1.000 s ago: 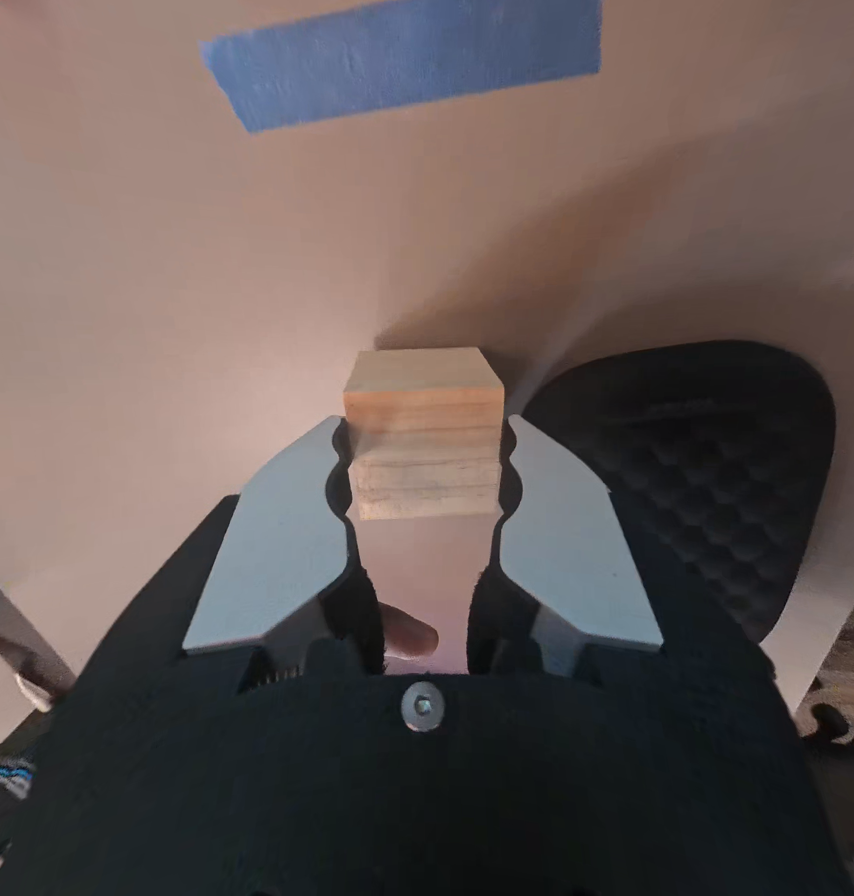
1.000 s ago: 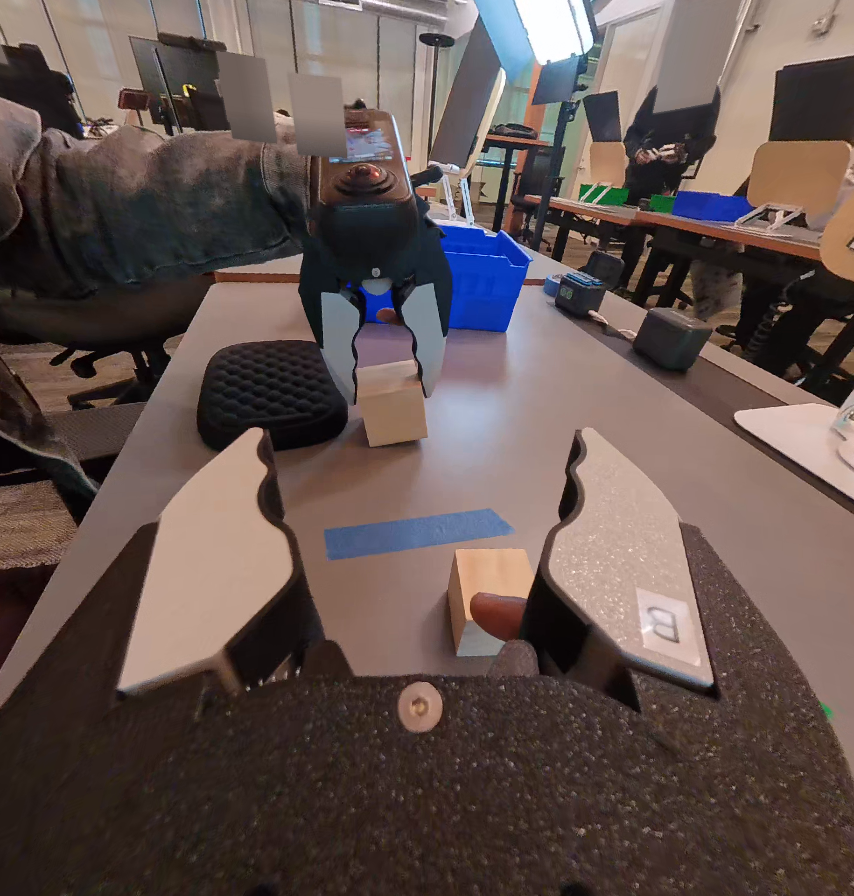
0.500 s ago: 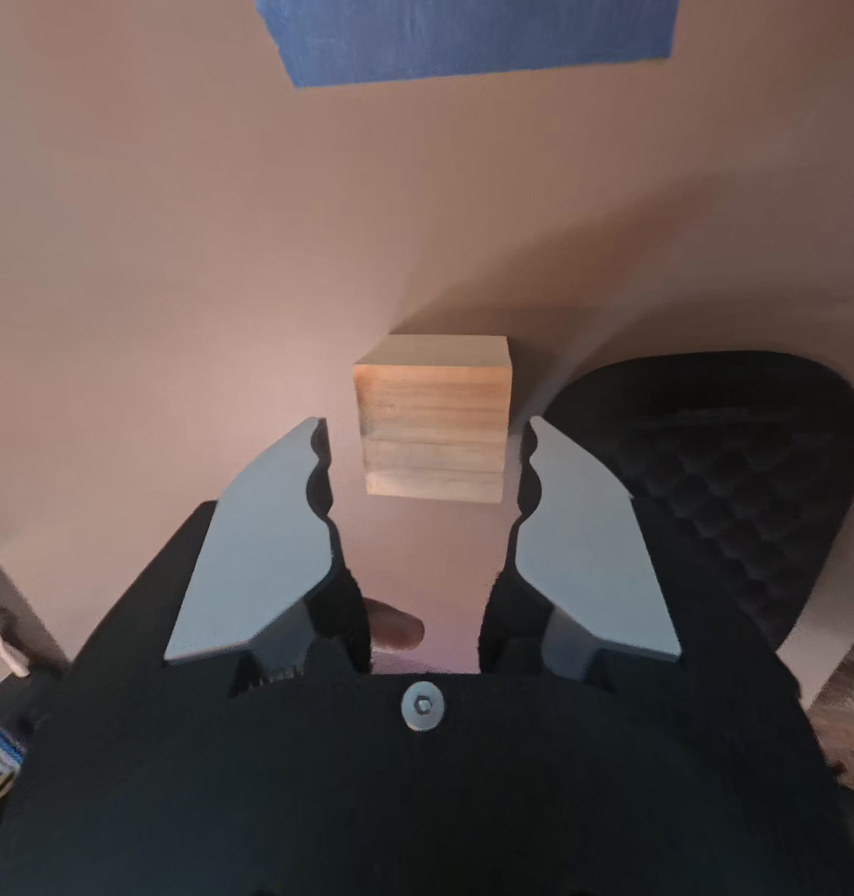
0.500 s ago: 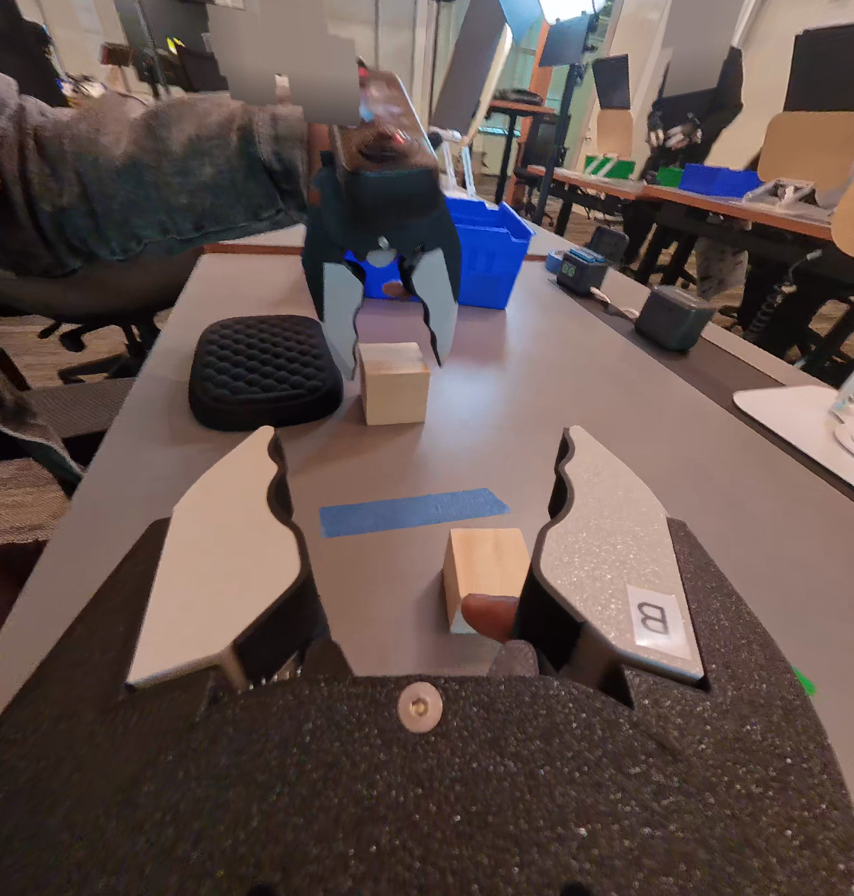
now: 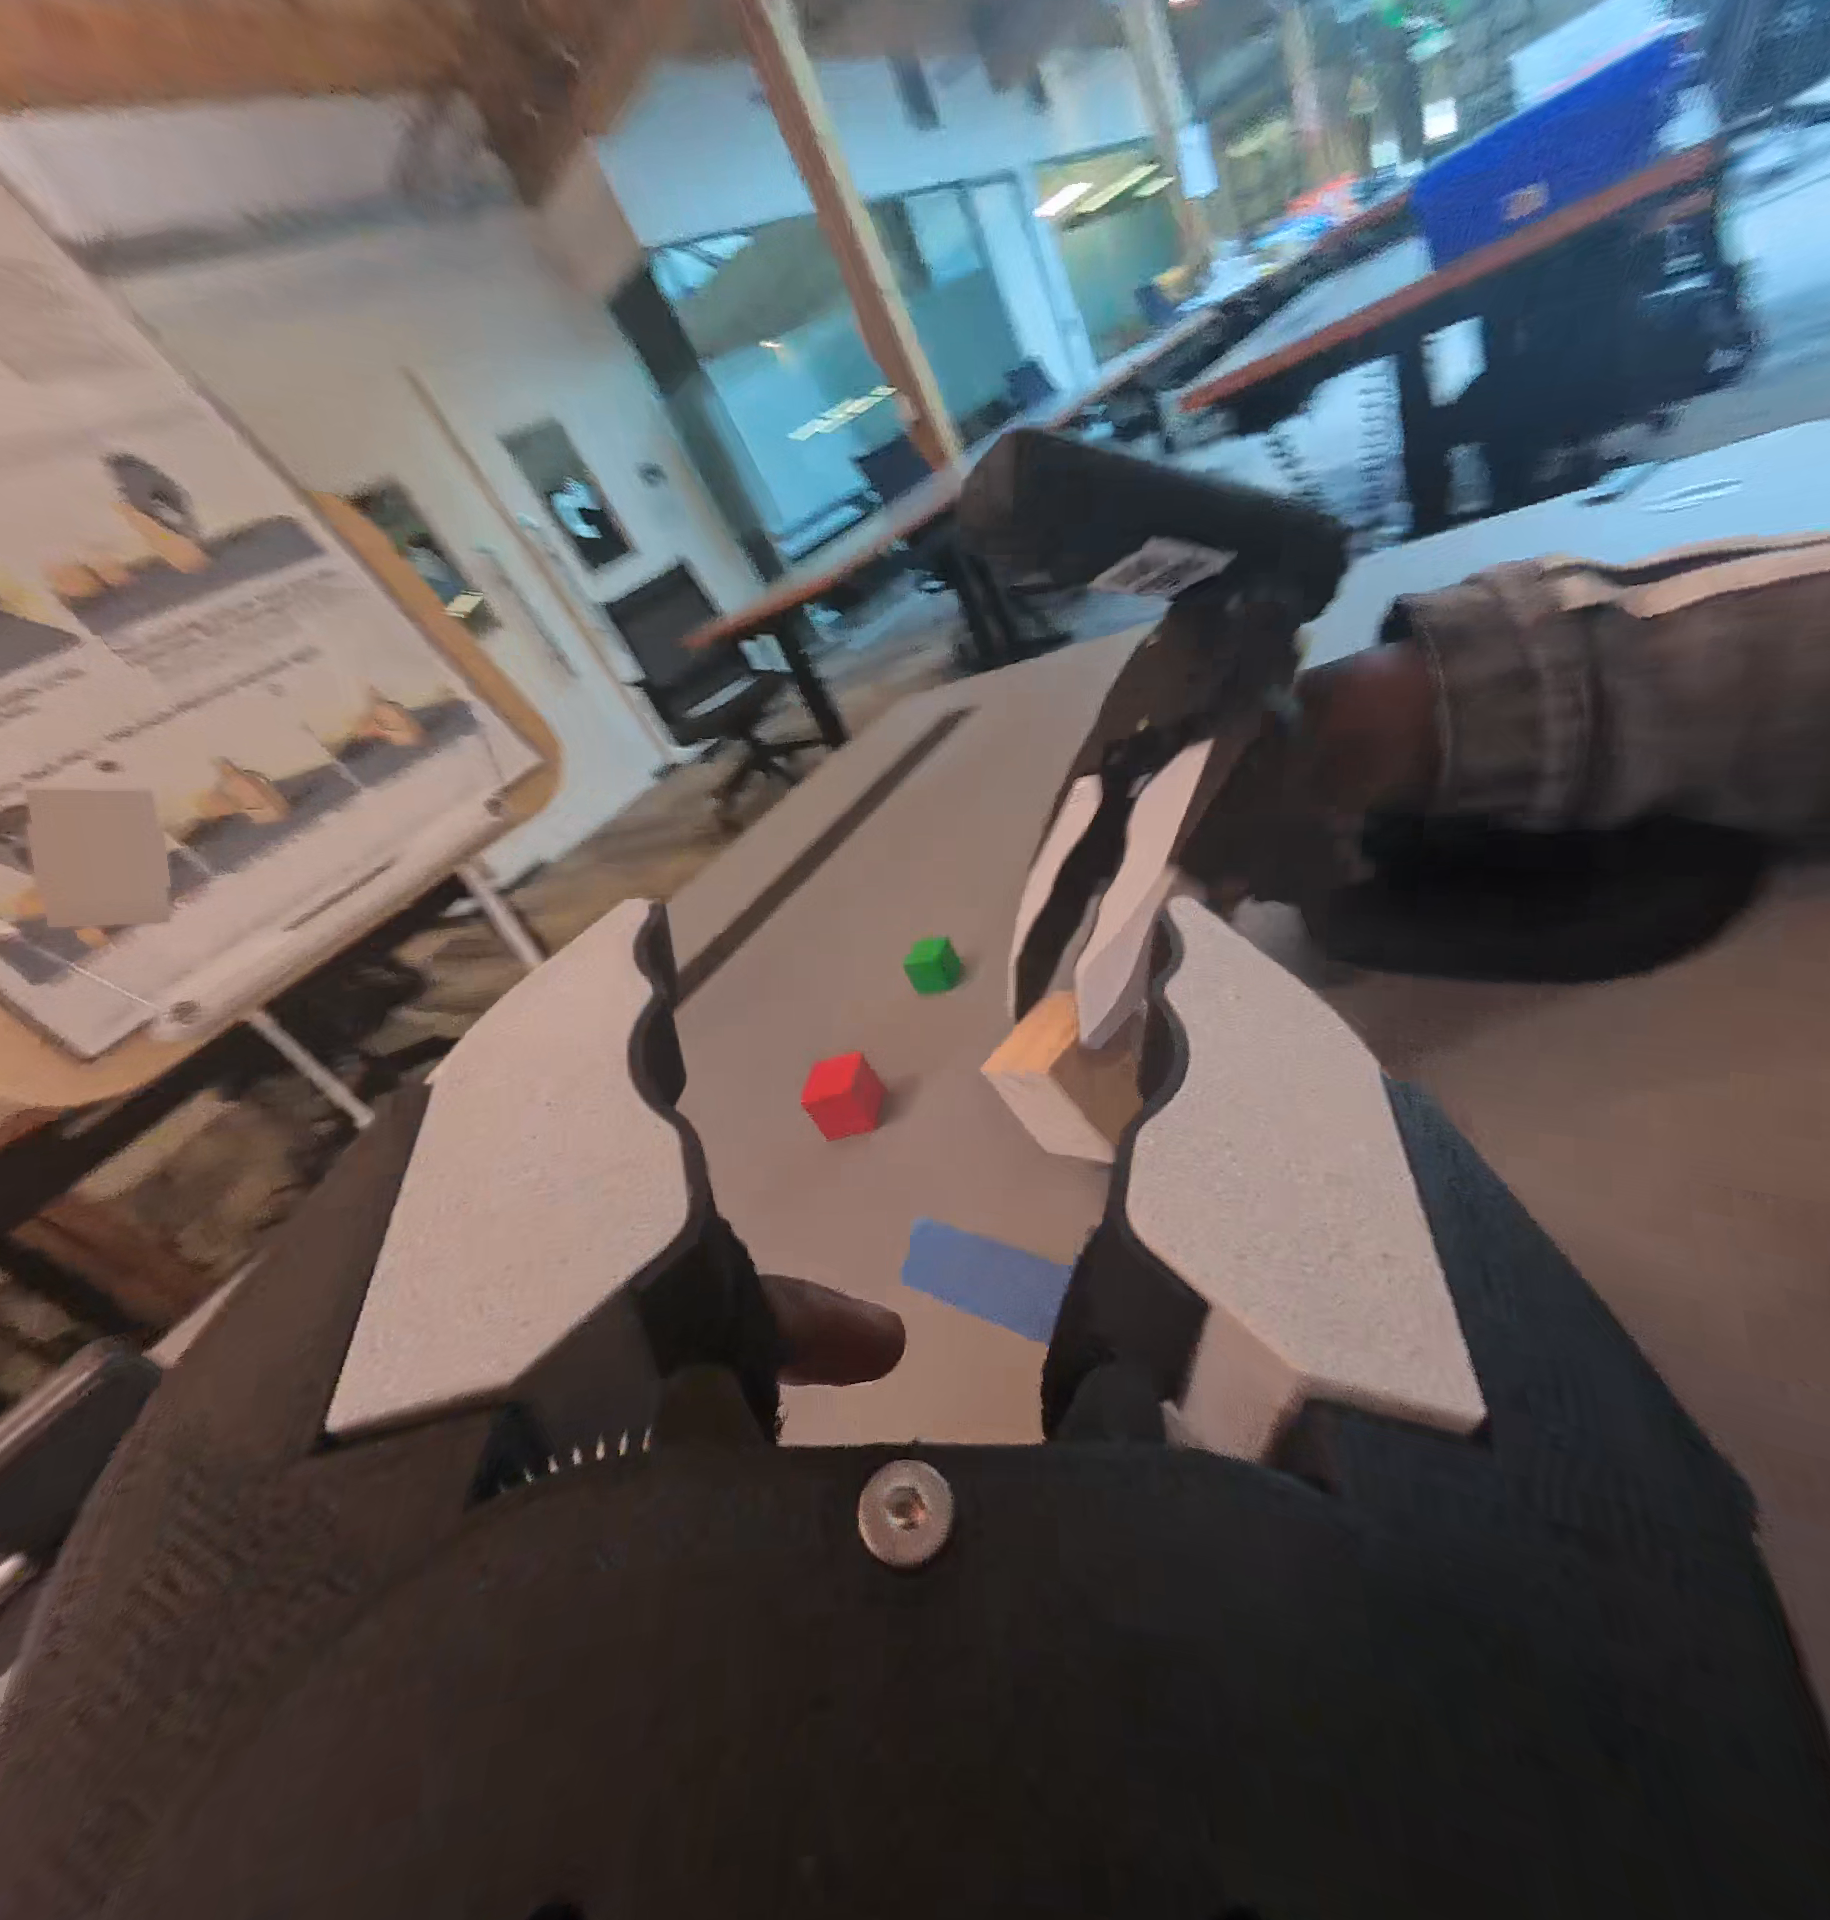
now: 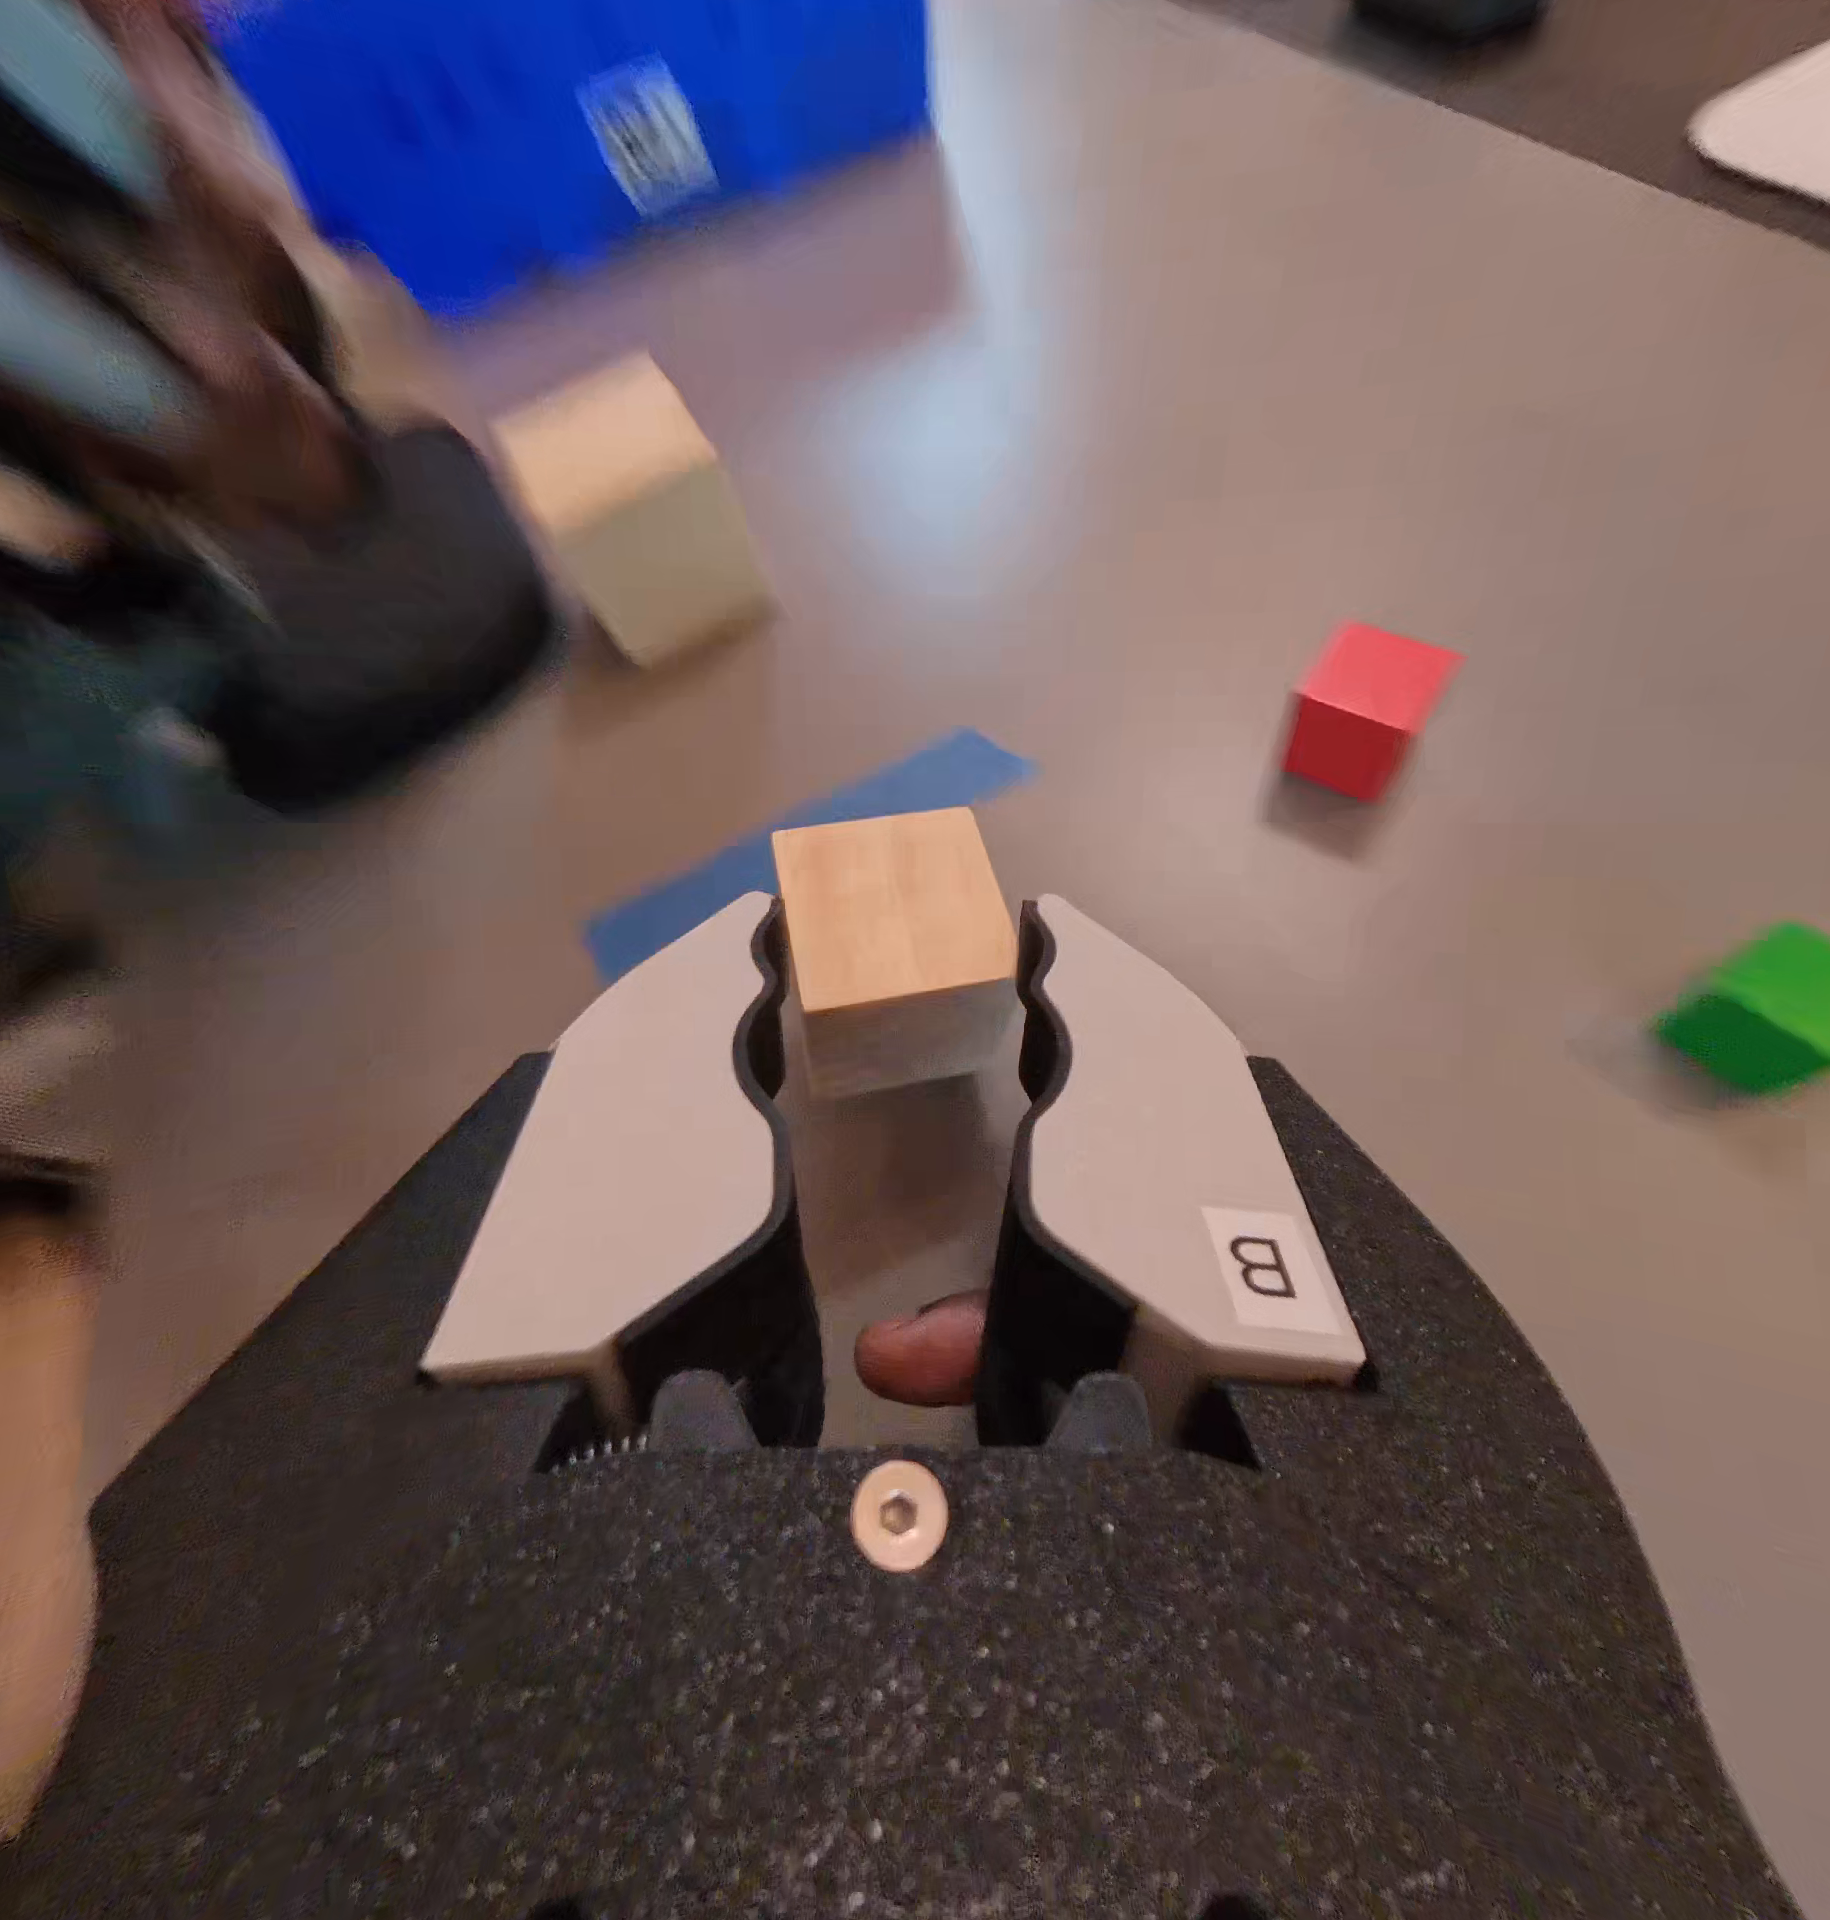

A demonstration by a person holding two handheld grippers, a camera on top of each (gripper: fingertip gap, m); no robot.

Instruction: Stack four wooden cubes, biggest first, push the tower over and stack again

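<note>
Right gripper (image 6: pixel 895 997) fingers clamped on plain wooden cube (image 6: pixel 890 914), centre frame, over blue tape (image 6: pixel 890 800). Left gripper (image 5: pixel 906 997) fingers spread wide, nothing gripped. Red cube (image 6: pixel 1368 712) and green cube (image 6: pixel 1773 1008) seen on surface (image 6: pixel 1306 416) at right; larger wooden cube (image 6: pixel 630 509) blurred at upper left.

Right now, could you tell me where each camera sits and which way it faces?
Left wrist view: sits on the open left gripper, facing across the table towards the room; a fingertip shows between its fingers, and the right gripper beyond.
Right wrist view: sits on the right gripper, angled down at the table, closed on a wooden cube; a fingertip shows.
Shared: that cube, red cube, green cube, blue tape.
</note>
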